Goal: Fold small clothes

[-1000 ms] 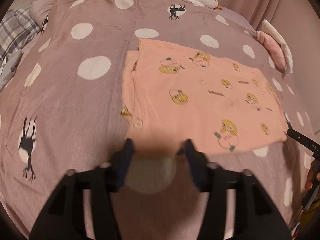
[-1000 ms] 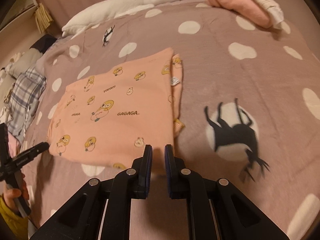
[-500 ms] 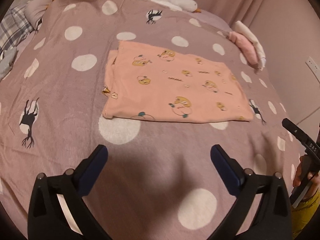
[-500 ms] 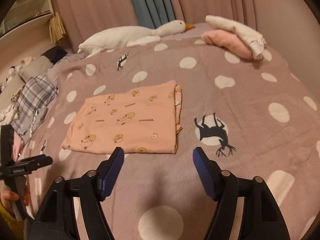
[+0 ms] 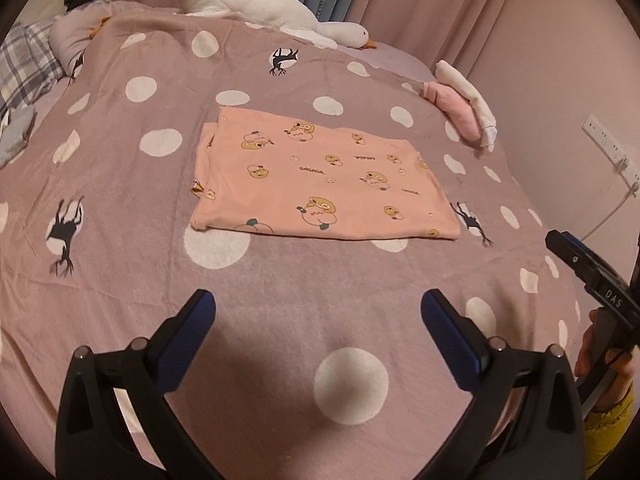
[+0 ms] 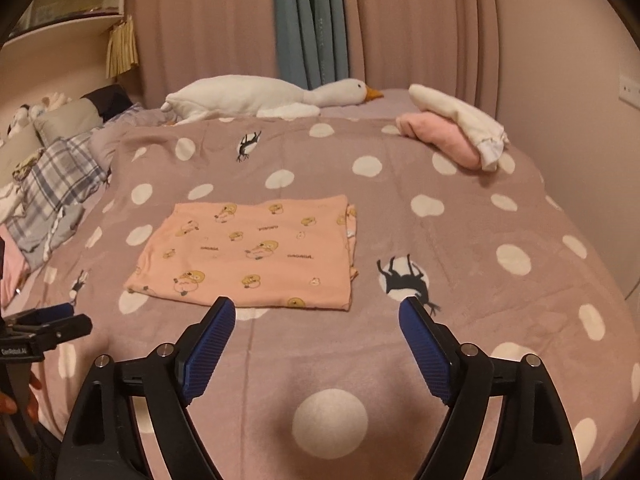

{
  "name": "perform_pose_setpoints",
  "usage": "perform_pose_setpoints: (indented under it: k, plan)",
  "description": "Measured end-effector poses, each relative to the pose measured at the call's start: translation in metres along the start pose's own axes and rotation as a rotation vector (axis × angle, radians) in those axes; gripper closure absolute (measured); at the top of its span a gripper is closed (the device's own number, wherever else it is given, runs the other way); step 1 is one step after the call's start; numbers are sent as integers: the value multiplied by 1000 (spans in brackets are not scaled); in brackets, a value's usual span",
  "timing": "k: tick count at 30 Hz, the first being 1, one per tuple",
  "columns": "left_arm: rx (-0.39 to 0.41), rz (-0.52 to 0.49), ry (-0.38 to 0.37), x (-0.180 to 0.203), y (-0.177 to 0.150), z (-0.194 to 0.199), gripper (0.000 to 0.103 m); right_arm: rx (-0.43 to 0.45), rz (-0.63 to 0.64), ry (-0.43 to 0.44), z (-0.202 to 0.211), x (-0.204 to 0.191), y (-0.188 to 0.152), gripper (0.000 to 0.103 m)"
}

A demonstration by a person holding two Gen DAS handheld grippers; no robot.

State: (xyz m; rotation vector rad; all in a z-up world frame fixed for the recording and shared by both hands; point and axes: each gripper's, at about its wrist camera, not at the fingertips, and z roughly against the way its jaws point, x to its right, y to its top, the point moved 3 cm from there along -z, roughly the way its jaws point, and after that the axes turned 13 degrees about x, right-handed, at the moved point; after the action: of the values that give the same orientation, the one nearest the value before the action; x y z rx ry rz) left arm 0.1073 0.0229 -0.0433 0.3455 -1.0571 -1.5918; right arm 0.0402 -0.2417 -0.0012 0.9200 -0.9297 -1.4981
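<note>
A peach garment [image 5: 320,180] [image 6: 248,250] printed with yellow cartoon figures lies folded flat as a rectangle on the mauve polka-dot bedspread [image 5: 280,300] [image 6: 460,240]. My left gripper [image 5: 318,304] hangs wide open above the bedspread, well short of the garment's near edge, nothing between its blue pads. My right gripper [image 6: 316,312] hovers just before the garment's near edge; its jaws are still opening and hold nothing. Each gripper shows at the edge of the other's view, held by a hand [image 5: 600,344].
A white plush goose [image 6: 272,96] lies along the far edge. A pink and white pile of clothes [image 6: 456,132] sits at the far right. Plaid and grey fabrics [image 6: 52,192] are heaped at the left. Curtains and a wall with sockets [image 5: 608,144] bound the bed.
Both grippers let go of the garment's near edge, opened wide, and drew back and up. The folded garment now lies farther off and alone on the bedspread.
</note>
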Motion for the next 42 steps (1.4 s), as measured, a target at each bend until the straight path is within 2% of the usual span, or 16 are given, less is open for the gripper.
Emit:
perform_pose_setpoints:
  k: [8, 15, 20, 28, 42]
  plan:
    - [-8, 95, -40, -11, -1, 5, 0, 1, -6, -7, 3, -1, -1, 17]
    - [-56, 250, -109, -32, -3, -9, 0, -12, -40, 11, -3, 1, -2, 13]
    - [-62, 323, -87, -52, -5, -26, 0, -35, -66, 49, -17, 0, -7, 12]
    - [-65, 335, -27, -80, 1, -41, 0, -73, -79, 78, -54, -9, -8, 12]
    - [-103, 409, 4, -109, 3, -73, 0, -127, -93, 184, -95, -35, -17, 12]
